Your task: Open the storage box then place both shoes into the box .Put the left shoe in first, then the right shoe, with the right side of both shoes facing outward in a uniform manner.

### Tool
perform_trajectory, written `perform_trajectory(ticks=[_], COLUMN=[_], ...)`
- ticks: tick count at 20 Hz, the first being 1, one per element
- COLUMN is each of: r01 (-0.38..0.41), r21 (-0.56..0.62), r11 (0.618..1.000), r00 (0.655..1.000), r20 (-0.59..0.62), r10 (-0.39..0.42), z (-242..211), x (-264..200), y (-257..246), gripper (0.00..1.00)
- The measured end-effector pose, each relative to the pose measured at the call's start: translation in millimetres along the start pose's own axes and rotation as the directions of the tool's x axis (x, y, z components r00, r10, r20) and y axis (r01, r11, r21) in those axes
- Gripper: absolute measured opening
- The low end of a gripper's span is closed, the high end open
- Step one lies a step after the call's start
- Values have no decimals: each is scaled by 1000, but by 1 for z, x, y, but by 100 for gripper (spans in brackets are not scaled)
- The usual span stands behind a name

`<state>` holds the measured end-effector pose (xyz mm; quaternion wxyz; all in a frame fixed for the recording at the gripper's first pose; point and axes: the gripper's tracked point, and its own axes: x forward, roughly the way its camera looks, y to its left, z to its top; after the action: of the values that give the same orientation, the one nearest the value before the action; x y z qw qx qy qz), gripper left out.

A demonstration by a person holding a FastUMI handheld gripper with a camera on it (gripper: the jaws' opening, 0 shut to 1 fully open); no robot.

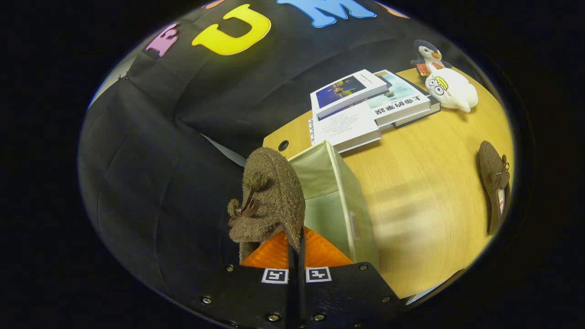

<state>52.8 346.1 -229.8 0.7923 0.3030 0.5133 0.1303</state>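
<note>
Beside the open storage box, just ahead of the fingers, a fuzzy brown shoe is held up, toe upward, with a small bow and pompoms on its front. The gripper is seen with its jaws drawn nearly together, clamped on the thin rear edge of that shoe. The box (pale green fabric, its top open) is set on a wooden table, touching or nearly touching the held shoe on its near side. Beyond the box a stack of books is laid, and further beyond, two plush toys. Well apart from the box, the second shoe is left lying on the table.
</note>
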Motion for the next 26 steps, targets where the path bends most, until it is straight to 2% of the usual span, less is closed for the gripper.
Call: perform_trajectory(ticks=[9,14,17,19,20,21,24,26], r01=[83,134,117,84,46,13,-5,-22], r21=[37,33,5,-17,-22,-20,-83,-128], r11=[996,990,993,996,999,1000,997,992], r00=[995,989,991,994,996,996,996,997], r20=[-64,-63,-64,-69,-74,-87,-92,-71], r10=[-80,-132,-117,-85,-48,-15,-2,13], z=[-48,-55,-57,-55,-55,-58,-57,-51], x=[53,66,69,69,69,69,60,50], y=[-1,-4,2,8,15,24,24,26], gripper=[0,0,3,13,30,41,99,98])
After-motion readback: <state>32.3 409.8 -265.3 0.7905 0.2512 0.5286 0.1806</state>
